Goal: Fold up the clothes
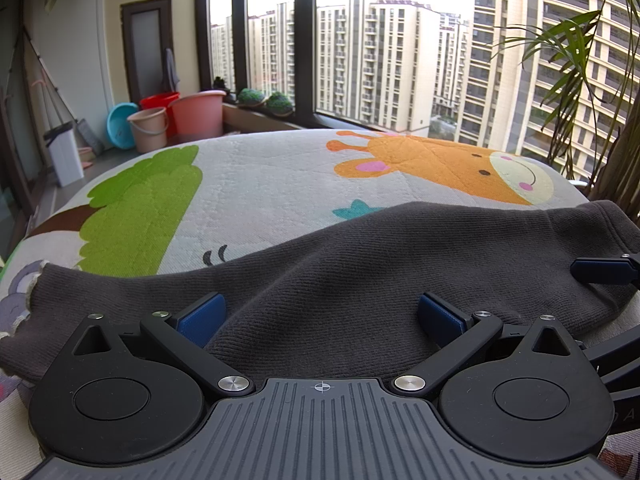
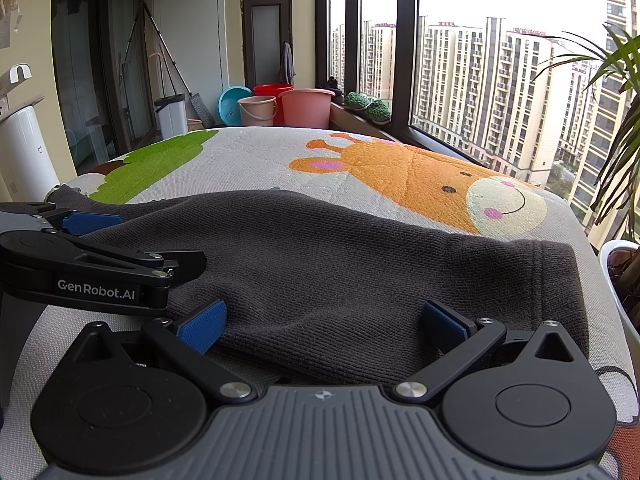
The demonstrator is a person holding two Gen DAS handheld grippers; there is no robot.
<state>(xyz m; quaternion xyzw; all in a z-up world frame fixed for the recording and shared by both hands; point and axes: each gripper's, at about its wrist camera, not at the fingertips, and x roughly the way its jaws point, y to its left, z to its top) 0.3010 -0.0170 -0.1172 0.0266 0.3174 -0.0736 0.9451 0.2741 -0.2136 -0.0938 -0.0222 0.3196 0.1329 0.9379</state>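
Note:
A dark grey knit garment (image 1: 360,264) lies folded in a long band across a table covered by a cartoon mat (image 1: 260,184). My left gripper (image 1: 322,316) is open, its blue pads spread over the garment's near edge. My right gripper (image 2: 324,320) is also open, its pads either side of the garment (image 2: 340,264) near its right end. The left gripper (image 2: 92,220) shows at the left of the right wrist view. A blue pad of the right gripper (image 1: 604,272) shows at the right edge of the left wrist view.
The mat (image 2: 400,176) shows a giraffe and a green tree. Buckets and basins (image 1: 176,118) stand on the floor beyond the table. A potted plant (image 2: 624,240) stands close at the right. Large windows (image 1: 380,52) run behind.

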